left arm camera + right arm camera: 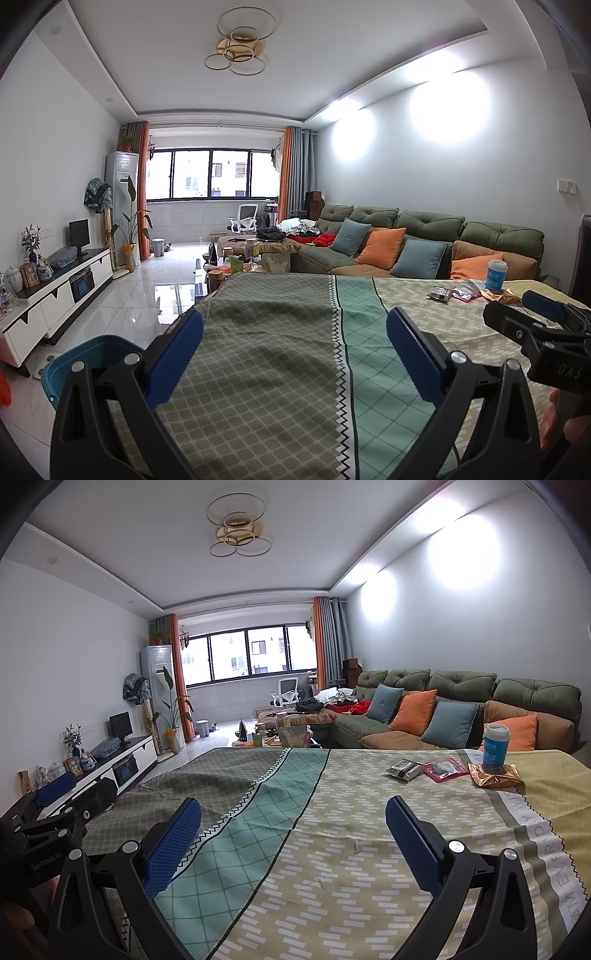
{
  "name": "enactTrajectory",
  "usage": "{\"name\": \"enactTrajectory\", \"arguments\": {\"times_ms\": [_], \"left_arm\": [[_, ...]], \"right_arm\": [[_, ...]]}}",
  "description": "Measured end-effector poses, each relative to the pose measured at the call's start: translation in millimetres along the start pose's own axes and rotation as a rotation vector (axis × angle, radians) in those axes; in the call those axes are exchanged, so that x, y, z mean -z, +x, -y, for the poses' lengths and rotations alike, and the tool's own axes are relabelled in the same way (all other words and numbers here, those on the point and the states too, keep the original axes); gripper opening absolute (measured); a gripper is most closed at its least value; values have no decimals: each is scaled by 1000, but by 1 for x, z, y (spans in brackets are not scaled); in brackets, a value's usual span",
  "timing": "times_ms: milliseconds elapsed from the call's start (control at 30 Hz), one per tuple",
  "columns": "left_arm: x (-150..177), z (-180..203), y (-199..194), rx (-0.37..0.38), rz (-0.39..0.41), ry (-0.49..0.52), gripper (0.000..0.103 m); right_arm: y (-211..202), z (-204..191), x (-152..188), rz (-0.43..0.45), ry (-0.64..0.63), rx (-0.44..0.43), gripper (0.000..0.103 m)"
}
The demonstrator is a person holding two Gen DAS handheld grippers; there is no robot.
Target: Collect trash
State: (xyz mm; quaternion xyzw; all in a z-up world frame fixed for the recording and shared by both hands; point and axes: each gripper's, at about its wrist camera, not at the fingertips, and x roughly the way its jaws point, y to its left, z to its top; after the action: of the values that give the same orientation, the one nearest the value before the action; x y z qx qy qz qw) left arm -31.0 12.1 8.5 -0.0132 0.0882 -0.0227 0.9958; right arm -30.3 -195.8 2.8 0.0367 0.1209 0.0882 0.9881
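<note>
Both grippers, left (294, 354) and right (293, 843), gape wide, empty, over the table (332, 867). Wrappers (443, 769) and cup (495, 746) at far right corner. Approach step; next, right reaches there.

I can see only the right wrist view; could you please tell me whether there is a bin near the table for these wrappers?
Observer: Yes. The left wrist view shows a teal bin on the floor, just off the left edge of the tablecloth.
Operator: Thank you. My view shows only part of the left gripper; is it free?
Observer: The left gripper is wide open and holds nothing, above the green-checked part of the tablecloth.
Operator: Which side of that gripper is the bin on?
Observer: It shows beside the gripper's left finger, lower than the cloth.
</note>
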Motion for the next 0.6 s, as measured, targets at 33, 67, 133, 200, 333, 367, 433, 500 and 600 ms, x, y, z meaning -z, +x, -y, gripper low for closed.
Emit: {"name": "enactTrajectory", "arguments": {"times_ms": [33, 67, 133, 200, 333, 367, 433, 500, 600], "left_arm": [[0, 0, 0, 0, 0, 0, 100], [0, 0, 0, -1, 1, 0, 100], [0, 0, 0, 1, 0, 2, 100], [0, 0, 0, 0, 0, 2, 100], [0, 0, 0, 0, 0, 1, 100], [0, 0, 0, 0, 0, 1, 100], [0, 0, 0, 0, 0, 1, 100], [0, 0, 0, -1, 1, 2, 100], [1, 0, 0, -2, 0, 3, 100]], "right_arm": [[0, 0, 0, -1, -1, 1, 100], [0, 0, 0, 0, 0, 1, 100], [0, 0, 0, -1, 1, 0, 100], [0, 0, 0, -1, 1, 1, 100], [0, 0, 0, 1, 1, 0, 100], [0, 0, 0, 1, 0, 1, 100], [0, 0, 0, 0, 1, 0, 100], [1, 1, 0, -1, 2, -1, 100], [0, 1, 0, -1, 2, 0, 100]]}}
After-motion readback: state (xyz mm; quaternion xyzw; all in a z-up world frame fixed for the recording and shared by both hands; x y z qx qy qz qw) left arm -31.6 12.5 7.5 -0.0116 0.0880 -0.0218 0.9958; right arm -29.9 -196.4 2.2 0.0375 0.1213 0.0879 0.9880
